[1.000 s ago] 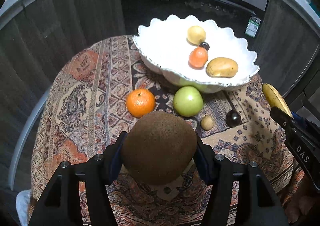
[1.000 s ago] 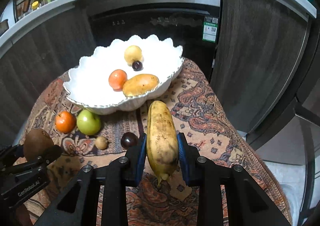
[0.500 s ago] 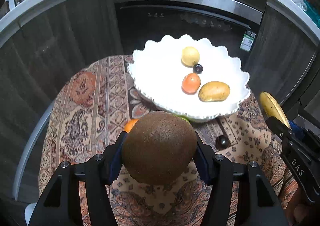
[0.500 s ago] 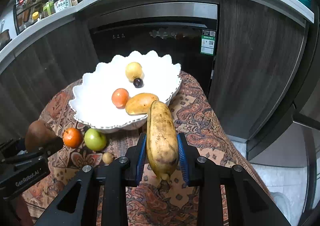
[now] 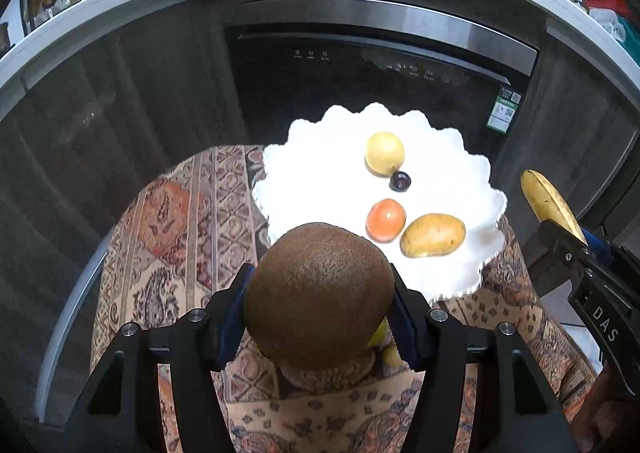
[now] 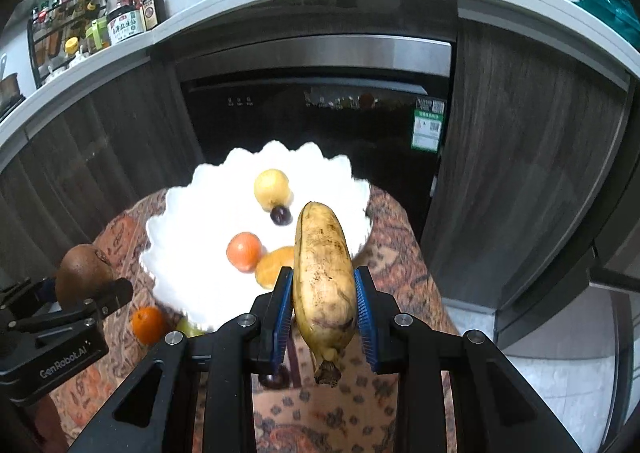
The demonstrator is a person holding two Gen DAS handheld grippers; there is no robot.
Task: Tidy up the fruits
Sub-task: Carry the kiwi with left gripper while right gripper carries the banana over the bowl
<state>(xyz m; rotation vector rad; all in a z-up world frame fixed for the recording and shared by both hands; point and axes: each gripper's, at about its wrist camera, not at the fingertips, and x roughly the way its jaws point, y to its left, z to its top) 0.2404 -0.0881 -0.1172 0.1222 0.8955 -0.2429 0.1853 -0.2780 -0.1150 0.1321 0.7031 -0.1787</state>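
My left gripper [image 5: 318, 313] is shut on a brown kiwi [image 5: 318, 295] and holds it in the air at the near edge of the white scalloped bowl [image 5: 316, 157]. My right gripper [image 6: 323, 303] is shut on a spotted yellow banana [image 6: 322, 277], held above the bowl's [image 6: 188, 213] near right rim. The bowl holds a yellow round fruit [image 5: 384, 153], a dark plum [image 5: 400, 181], an orange-red fruit [image 5: 385, 219] and a yellow mango [image 5: 433, 235]. The banana [image 5: 550, 203] and the kiwi [image 6: 82, 273] each show in the other view.
The bowl stands on a round table with a patterned cloth [image 5: 180, 221]. An orange [image 6: 147, 325], a green apple mostly hidden behind my fingers and a dark plum [image 6: 276, 377] lie on the cloth in front of the bowl. A dark built-in appliance [image 5: 360, 85] and cabinets stand behind.
Both grippers have risen and moved forward toward the bowl with their fruits. The loose fruits on the cloth have dropped behind the kiwi in the left wrist view.
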